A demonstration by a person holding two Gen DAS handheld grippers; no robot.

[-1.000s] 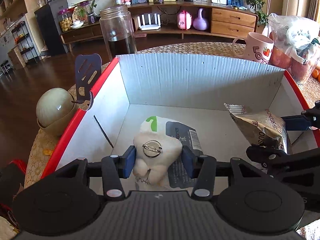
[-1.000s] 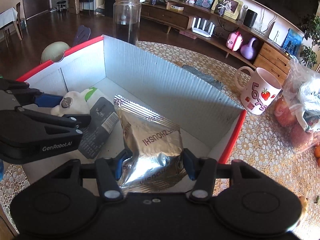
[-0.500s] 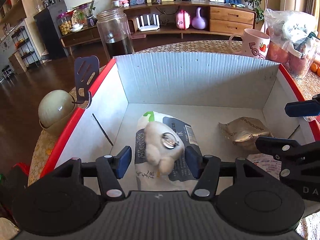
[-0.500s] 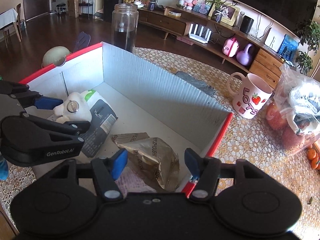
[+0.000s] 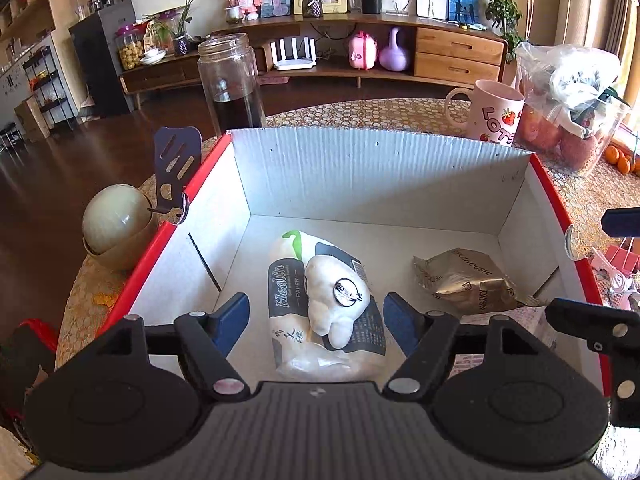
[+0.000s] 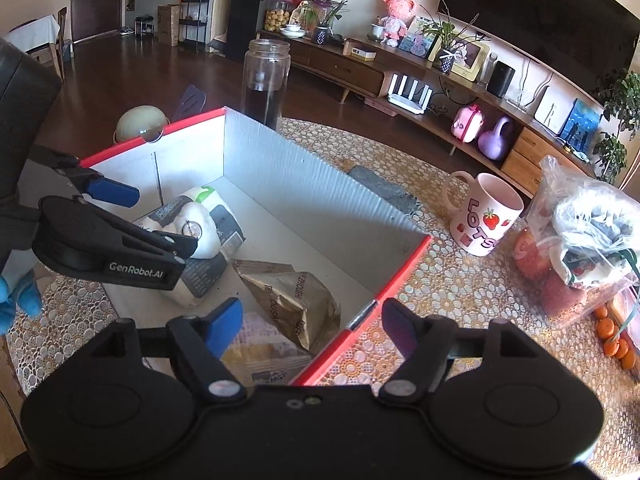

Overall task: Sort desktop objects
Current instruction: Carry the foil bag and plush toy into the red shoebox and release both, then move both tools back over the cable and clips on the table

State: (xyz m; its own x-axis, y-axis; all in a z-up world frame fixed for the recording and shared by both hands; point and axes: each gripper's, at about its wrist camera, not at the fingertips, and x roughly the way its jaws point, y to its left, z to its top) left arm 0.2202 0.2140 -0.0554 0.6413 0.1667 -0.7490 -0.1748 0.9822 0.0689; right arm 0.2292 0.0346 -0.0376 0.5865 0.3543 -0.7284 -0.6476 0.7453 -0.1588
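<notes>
A tall glass jar (image 5: 232, 84) with dark liquid in its lower part stands on the desk (image 6: 440, 280) just behind the box's far left corner. To the left of the box sit a round pale-green container (image 5: 116, 220) and a dark slotted spatula head (image 5: 176, 164) that leans against the red rim. To the right of the box – well apart from it – stand a pink strawberry mug (image 6: 484, 216) and a clear plastic bag of red fruit (image 6: 576, 252), with small oranges (image 6: 612, 340) beside it.

The white cardboard box (image 5: 360, 172) with red edges is open at the top. On its floor lies a tissue pack (image 5: 288, 300) printed "Health", and a white plush toy (image 5: 332, 296) with a metal badge rests on top of it. Beside them, nearer the right wall, lies a crumpled foil snack bag (image 5: 464, 280); a printed packet shows partly under it at the near edge.

The left tongs (image 5: 316, 316) hang above the toy and the pack, their jaws opening wide, the blue pads clear of both – nothing gripped. The right tongs (image 6: 310, 320) straddle the box's near right red edge, jaws also opening, with the snack bag lying loose below and nothing held. A blue-gloved fingertip (image 6: 16, 296) shows at the left edge of the right wrist view.
</notes>
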